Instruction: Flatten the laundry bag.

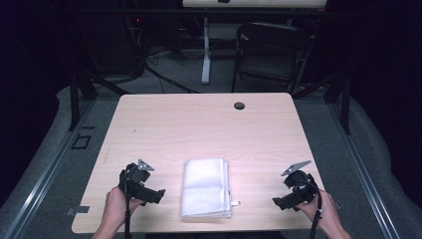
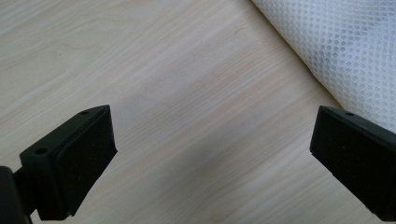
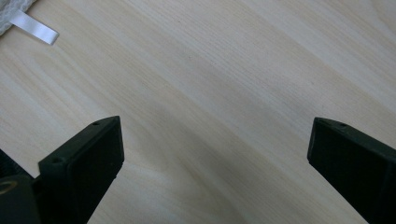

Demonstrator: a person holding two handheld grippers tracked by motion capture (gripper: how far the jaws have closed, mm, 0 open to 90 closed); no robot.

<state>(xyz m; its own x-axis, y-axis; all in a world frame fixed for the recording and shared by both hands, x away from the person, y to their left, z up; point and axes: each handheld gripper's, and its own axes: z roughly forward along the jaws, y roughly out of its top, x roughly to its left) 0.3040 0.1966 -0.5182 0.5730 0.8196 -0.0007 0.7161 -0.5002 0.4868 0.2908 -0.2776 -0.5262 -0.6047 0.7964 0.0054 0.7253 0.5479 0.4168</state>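
Observation:
A folded white towel [image 1: 206, 187] lies flat near the front edge of the light wooden table [image 1: 199, 124], with a small white label [image 1: 234, 203] sticking out of its right side. My left gripper [image 1: 160, 195] rests to the left of the towel, held by a hand, its tips pointing toward the cloth. In the left gripper view my left gripper [image 2: 212, 158] stands open over bare wood, and the towel's waffle weave [image 2: 341, 51] fills the upper right. My right gripper [image 1: 275, 201] sits to the right of the towel. My right gripper [image 3: 215, 168] is open with nothing between its jaws; the label [image 3: 32, 27] shows at upper left.
A small dark round grommet [image 1: 239, 105] sits near the table's far edge. Beyond the table stand a black folding chair [image 1: 271, 50] and a white desk leg [image 1: 205, 50]. Black frame struts [image 1: 74, 94] flank the table.

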